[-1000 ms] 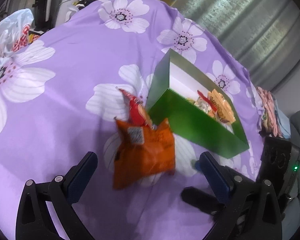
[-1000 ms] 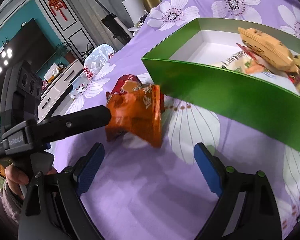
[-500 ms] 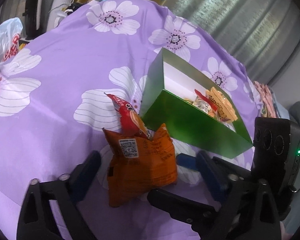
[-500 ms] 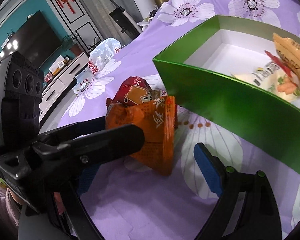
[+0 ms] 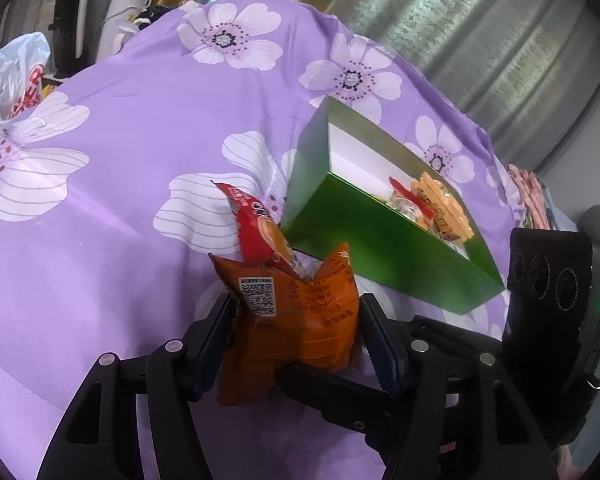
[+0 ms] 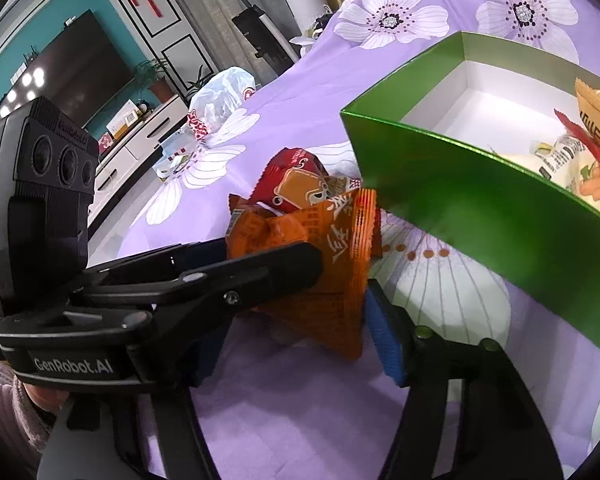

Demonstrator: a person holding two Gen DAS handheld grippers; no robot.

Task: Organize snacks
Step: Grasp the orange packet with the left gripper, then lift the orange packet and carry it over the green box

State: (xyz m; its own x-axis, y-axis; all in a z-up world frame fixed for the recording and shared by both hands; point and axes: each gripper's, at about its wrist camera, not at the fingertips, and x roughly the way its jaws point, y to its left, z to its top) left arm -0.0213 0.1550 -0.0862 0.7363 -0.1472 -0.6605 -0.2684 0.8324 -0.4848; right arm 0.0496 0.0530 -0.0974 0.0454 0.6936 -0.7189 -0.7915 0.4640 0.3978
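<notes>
Now, item by item, left to right. Plastic bag (image 5: 14, 80): far off to the upper left of our left gripper (image 5: 296, 332), untouched. Left gripper: jaws wide a second ago, now closing, pads touching both sides of the orange snack packet (image 5: 296, 316). Red snack packet (image 5: 256, 228): just ahead of it, leaning on the orange one. Right gripper (image 6: 300, 320): also narrowing from wide, closing on the same orange packet, which has crumpled upright. Green box (image 5: 380, 248): ahead and to the right, already holding several snacks. We judge the packet nearly secured for lifting into the box.
</notes>
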